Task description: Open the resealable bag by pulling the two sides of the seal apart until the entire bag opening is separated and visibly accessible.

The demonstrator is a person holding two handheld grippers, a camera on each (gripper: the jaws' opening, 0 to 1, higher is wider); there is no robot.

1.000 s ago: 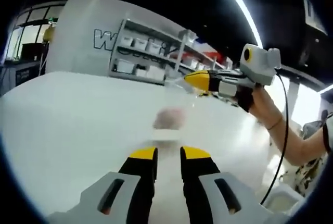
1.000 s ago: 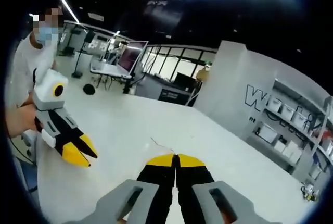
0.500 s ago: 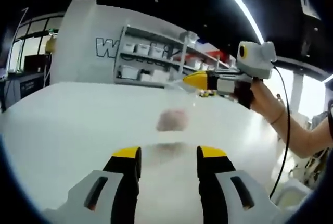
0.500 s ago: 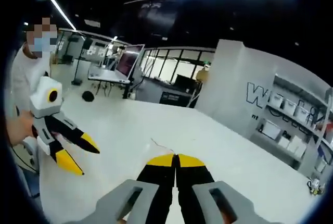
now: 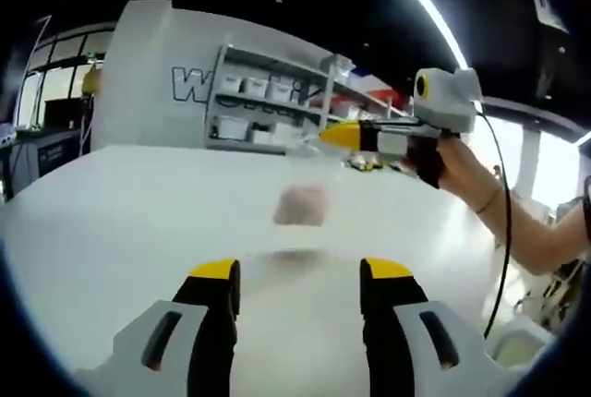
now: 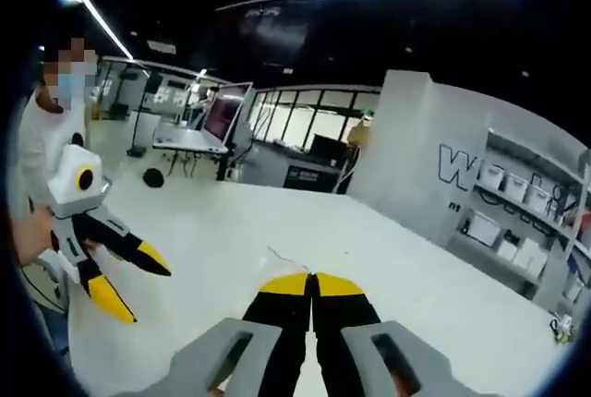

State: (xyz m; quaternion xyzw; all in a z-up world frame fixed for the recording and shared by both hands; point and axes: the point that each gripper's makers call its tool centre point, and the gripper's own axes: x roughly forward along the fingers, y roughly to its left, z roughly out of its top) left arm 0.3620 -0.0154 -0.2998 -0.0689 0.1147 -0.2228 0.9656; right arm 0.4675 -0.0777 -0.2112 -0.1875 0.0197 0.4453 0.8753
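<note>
A clear resealable bag [image 5: 305, 189] with a pale pink lump [image 5: 301, 205] inside hangs above the white table [image 5: 120, 203]. In the left gripper view, my right gripper [image 5: 334, 136] comes in from the upper right, shut on the bag's top edge. My left gripper [image 5: 300, 272] stands open below and in front of the bag, apart from it. In the right gripper view, my right gripper [image 6: 312, 282] has its jaws pressed together, with a thin wisp of bag edge [image 6: 282, 257] just beyond them. My left gripper [image 6: 138, 286] shows open at the left, held by a hand.
A shelf with white bins [image 5: 263, 106] stands against a grey wall behind the table. The person [image 6: 46, 138] holding the grippers stands at the table's left side in the right gripper view. A cable [image 5: 503, 231] trails from the right gripper.
My left gripper's jaws have spread from nearly shut to wide open and stand apart from the bag. The right gripper keeps its hold, and the bag has swung slightly.
</note>
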